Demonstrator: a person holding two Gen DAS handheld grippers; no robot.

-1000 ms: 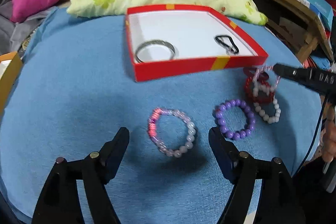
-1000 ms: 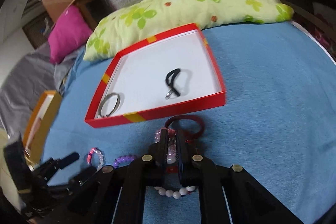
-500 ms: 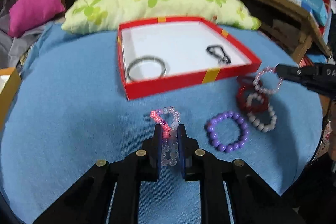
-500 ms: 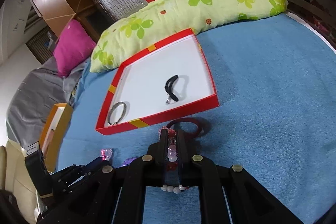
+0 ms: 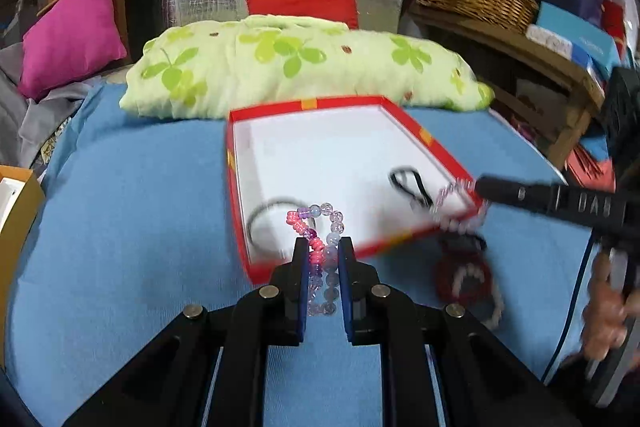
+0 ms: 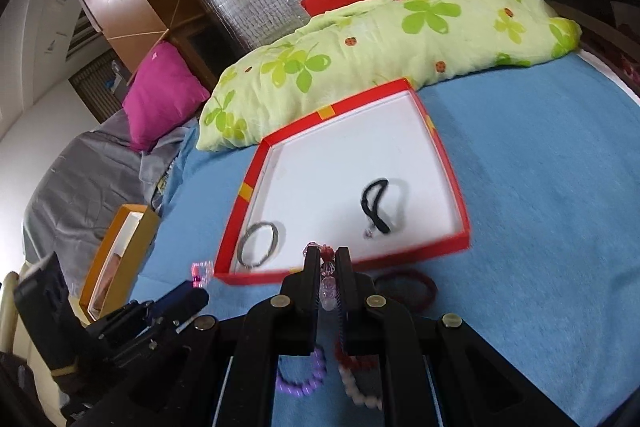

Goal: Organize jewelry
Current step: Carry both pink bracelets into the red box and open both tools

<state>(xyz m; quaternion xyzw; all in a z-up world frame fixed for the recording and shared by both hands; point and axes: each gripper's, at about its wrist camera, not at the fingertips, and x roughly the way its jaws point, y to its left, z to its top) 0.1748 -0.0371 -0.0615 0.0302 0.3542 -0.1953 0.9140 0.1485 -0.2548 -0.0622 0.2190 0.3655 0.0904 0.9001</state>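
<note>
**Two bracelets lifted, box next**

The left hand-held gripper (image 5: 323, 259) is clamped on a pink-and-clear bead bracelet (image 5: 320, 227), its jaws having just closed around it. The right hand-held gripper (image 6: 325, 267) pinches a clear pink bead bracelet (image 6: 327, 277). Just ahead of both lies the red box (image 6: 448, 243), holding a silver bangle (image 6: 258, 245) and black cord (image 6: 376, 203). The carrying step looks under way; next, each bracelet needs releasing over the box's bare floor.
</note>
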